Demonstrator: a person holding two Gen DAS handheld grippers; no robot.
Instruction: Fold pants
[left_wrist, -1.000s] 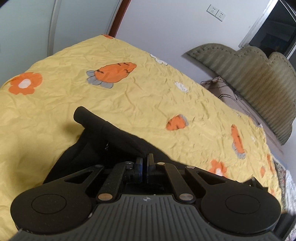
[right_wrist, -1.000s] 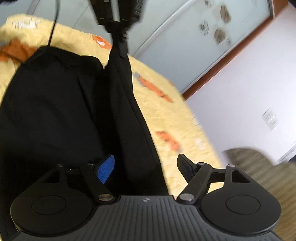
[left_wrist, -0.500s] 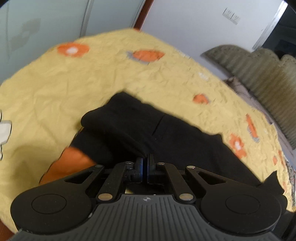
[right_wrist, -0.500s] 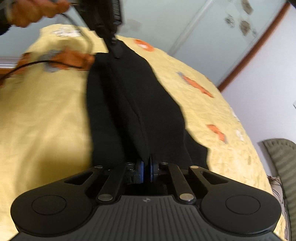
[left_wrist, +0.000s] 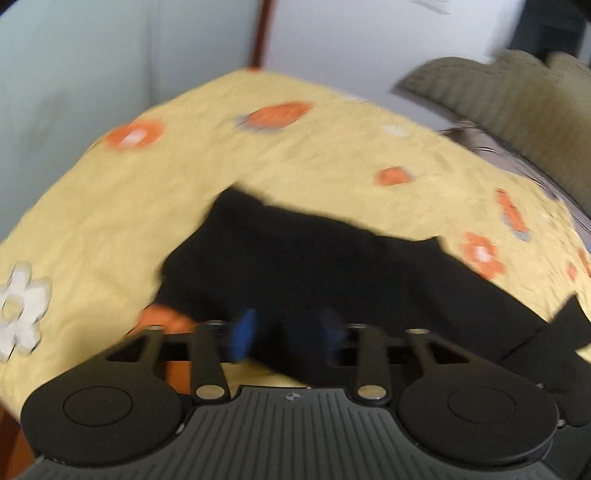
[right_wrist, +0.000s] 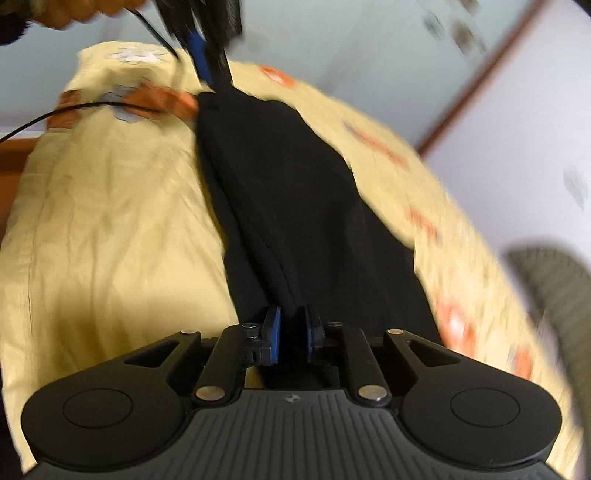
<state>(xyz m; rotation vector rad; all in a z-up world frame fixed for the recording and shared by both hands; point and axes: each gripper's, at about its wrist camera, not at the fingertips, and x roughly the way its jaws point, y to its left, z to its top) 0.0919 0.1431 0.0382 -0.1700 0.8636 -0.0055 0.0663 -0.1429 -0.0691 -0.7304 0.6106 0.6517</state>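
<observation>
**Both grippers loosening at opposite ends of the pants**

Your left gripper (left_wrist: 286, 334) has its blue-padded fingers (left_wrist: 243, 334) spread apart, with black cloth lying between them but no longer clamped. Motion blur softens the view, yet the gap between the pads is plain. Your right gripper (right_wrist: 291, 332) shows a narrower gap: its blue pads (right_wrist: 272, 328) stand slightly parted with a ridge of cloth running between them, and whether they press on that ridge I cannot tell.

Outward from the fingers lie the black fabric pants (right_wrist: 295, 192), stretched in a long narrow strip across the yellow bedspread printed with orange carrots and white flowers (left_wrist: 110, 221). In the right wrist view the strip runs from your right fingers straight away to the far end, where the left gripper's blue pad (right_wrist: 199, 55) hangs over the cloth near the bedspread's far edge. A raised seam-like fold runs the length of the strip, which suggests one leg is laid over the other.

Holding the two ends apart like this keeps the strip taut and straight as it settles, so the layers lie aligned. With the pants down flat and the left fingers spread, the lengthwise fold looks done, and a crosswise fold looks due next.

A black cable (right_wrist: 74, 109) trails over the bedspread near the far end; keep it clear of the cloth. A ribbed olive headboard (left_wrist: 509, 96) stands beyond the bedspread's right edge.
</observation>
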